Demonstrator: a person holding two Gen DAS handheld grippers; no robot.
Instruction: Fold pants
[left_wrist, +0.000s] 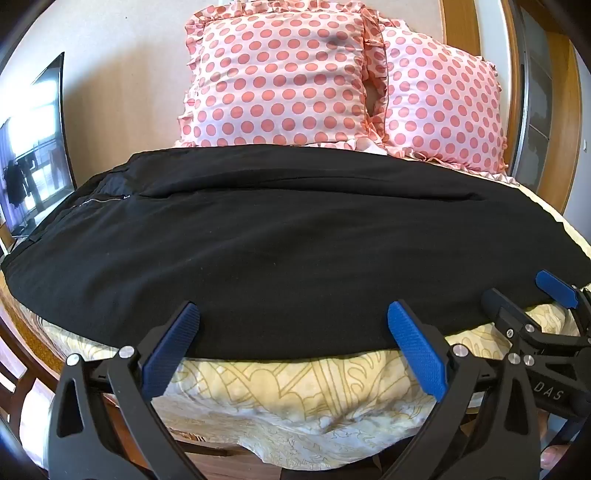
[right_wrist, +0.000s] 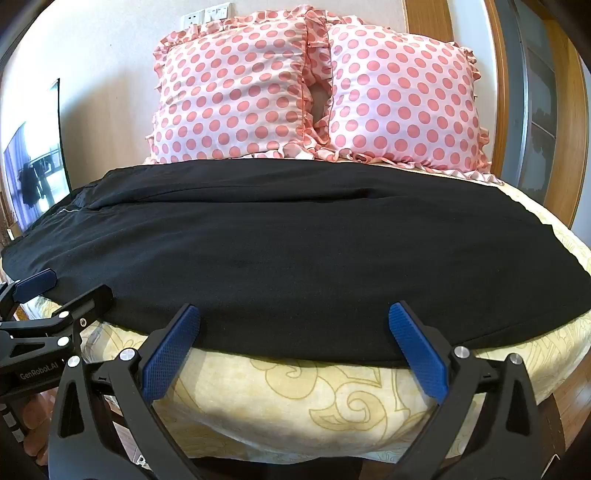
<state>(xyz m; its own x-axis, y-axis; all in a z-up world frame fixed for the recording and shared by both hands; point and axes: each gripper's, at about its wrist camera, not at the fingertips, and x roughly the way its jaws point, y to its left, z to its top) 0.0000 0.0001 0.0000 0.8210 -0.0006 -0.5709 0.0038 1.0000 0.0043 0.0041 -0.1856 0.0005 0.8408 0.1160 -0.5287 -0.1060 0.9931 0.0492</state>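
Black pants (left_wrist: 280, 251) — flat on bed (left_wrist: 295, 384)

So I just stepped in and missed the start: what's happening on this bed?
A person is about to fold a pair of black fabric pants, spread flat across a bed with a cream patterned bedspread, in front of two pink polka-dot pillows. Each hand holds a black two-finger gripper with blue pads. The left gripper and the right gripper both stand wide open at the pants' near edge, gripping nothing. No fold has been made yet.
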